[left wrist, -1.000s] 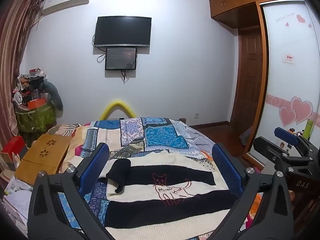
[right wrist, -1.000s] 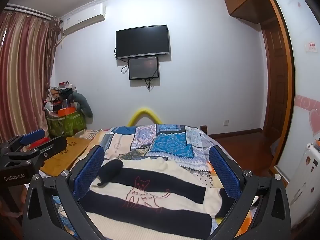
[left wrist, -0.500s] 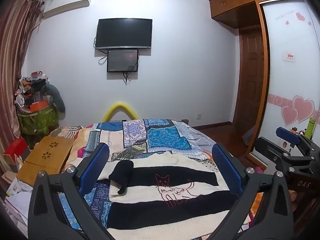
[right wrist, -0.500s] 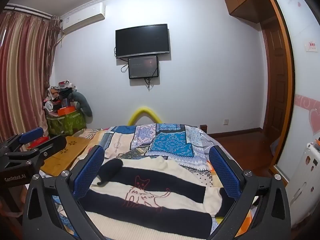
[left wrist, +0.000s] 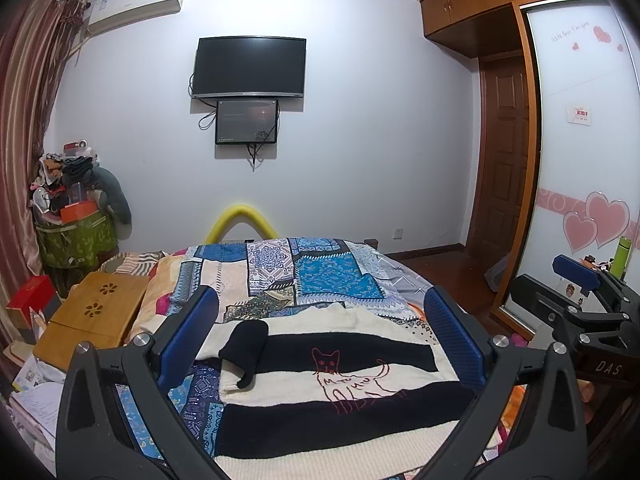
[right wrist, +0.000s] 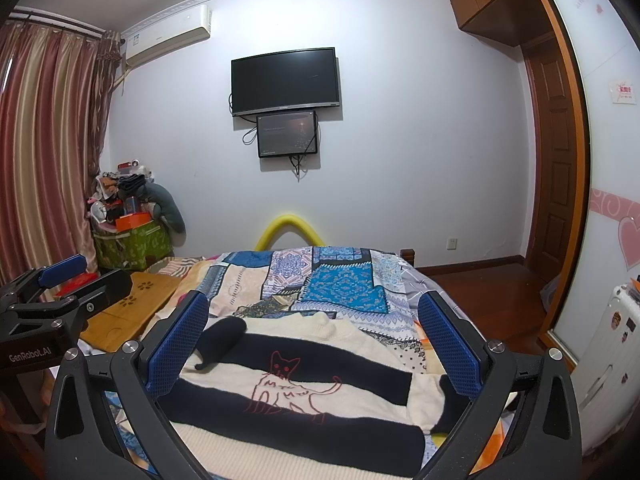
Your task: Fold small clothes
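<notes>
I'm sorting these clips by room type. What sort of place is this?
Most likely a home bedroom: a bed with a patchwork bedspread and a striped cat sweater on it, a wall-mounted TV, and a sliding-door wardrobe with heart decals.

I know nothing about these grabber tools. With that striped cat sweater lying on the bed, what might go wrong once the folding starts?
The striped sweater lies on a loose patchwork quilt, so the open left gripper or open right gripper might pinch quilt along with knit. One black sleeve is already folded over the body while the other hangs toward the bed's edge, so the fold may come out lopsided.
</notes>
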